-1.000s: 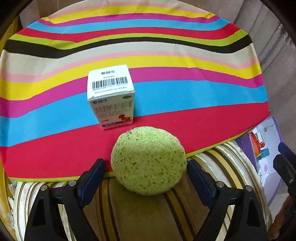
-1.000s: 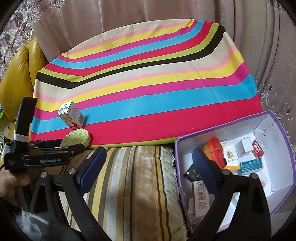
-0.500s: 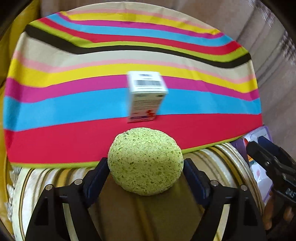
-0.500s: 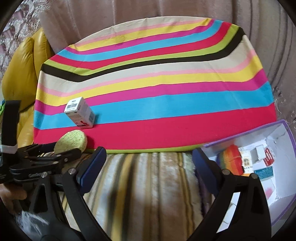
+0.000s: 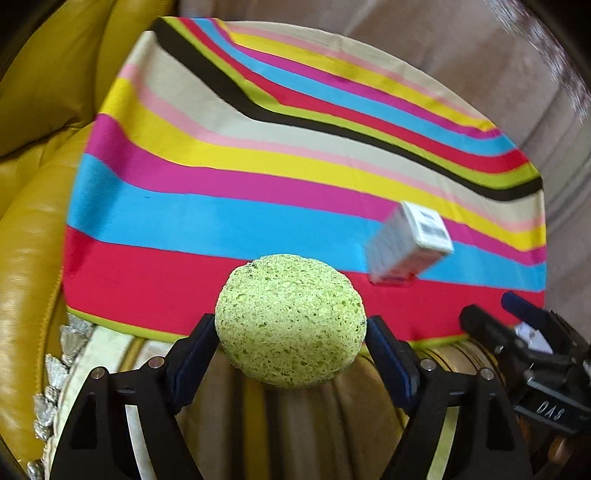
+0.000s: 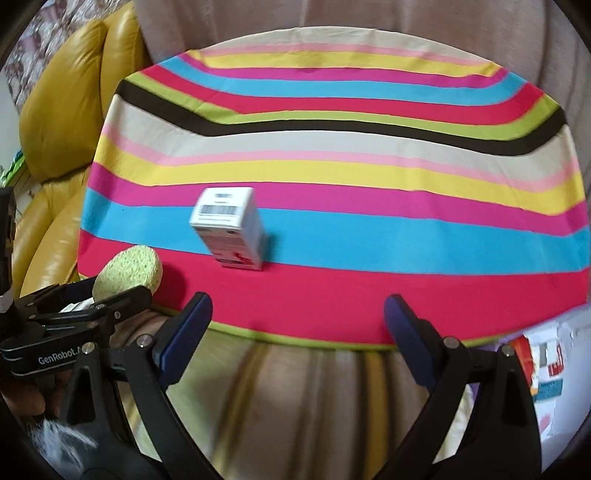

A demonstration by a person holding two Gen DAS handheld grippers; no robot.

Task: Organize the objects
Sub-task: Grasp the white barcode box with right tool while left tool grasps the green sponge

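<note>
A round green sponge [image 5: 290, 321] sits between the blue pads of my left gripper [image 5: 290, 345], which is shut on it and holds it above the near edge of the striped cloth [image 5: 258, 206]. The right wrist view shows the same sponge [image 6: 129, 272] at the left, in the left gripper [image 6: 88, 310]. A small white box [image 6: 231, 229] with a barcode on top stands upright on the cloth's blue and red stripes. My right gripper [image 6: 297, 325] is open and empty, hanging above the cloth's near edge, in front of and slightly right of the box [image 5: 408, 243].
A yellow leather sofa [image 5: 33, 184] borders the cloth on the left. Striped plush fabric [image 6: 295, 398] lies below the cloth's near edge. A purple-edged box [image 6: 546, 373] holding several small items shows at the right. A curtain [image 6: 332, 22] hangs behind.
Both grippers have swung left. The left closed on the sponge and lifted it off the cloth edge. The white box now stands ahead of the right gripper; the storage box slid to the right edge.
</note>
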